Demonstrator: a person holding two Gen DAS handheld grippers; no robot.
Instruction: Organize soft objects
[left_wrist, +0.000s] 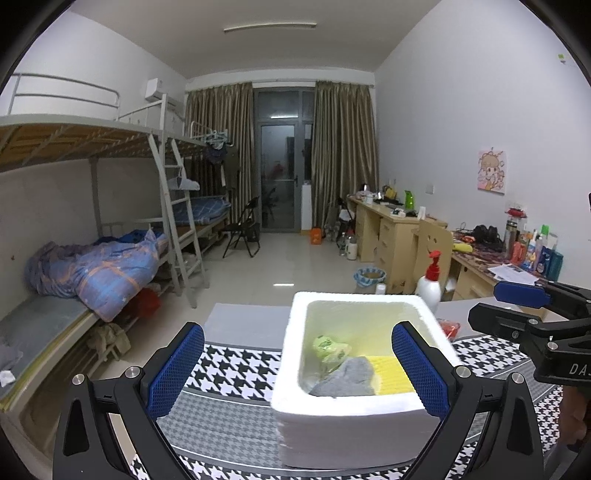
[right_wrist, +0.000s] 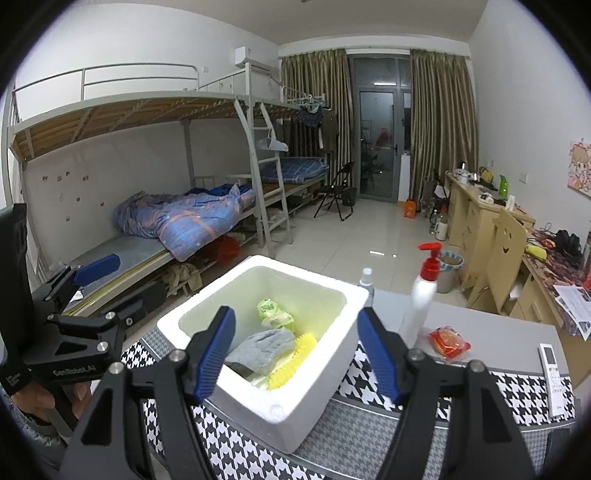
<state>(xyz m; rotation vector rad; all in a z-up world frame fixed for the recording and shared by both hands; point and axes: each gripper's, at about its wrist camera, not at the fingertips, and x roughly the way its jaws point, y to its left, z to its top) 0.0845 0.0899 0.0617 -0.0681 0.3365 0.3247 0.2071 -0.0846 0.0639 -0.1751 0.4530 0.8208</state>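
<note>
Looking down into the white foam box from the right wrist view, we've got a decent haul already: a grey cloth bunched in the middle, a yellow spiky piece tucked just beside and partly under it, and a crumpled green packet further back against the inner wall. All three sit inside the box, touching or overlapping each other.

Our right gripper hangs over the near rim with its blue pads spread wide and nothing between them. Our left gripper is the same story in the left wrist view: pads well apart, empty, with the box in front and to the right of it.

So where do we stand? By our reckoning most of the job looks done, since the soft things in sight are already in the box. What's left on the houndstooth cloth is a red packet lying just beyond the box beside the white pump bottle, and a white remote further right. The red packet may be one more candidate to drop in; the bottle and remote look hard, so we'd guess they stay put. Whether more soft items lie out of frame we can't tell
</note>
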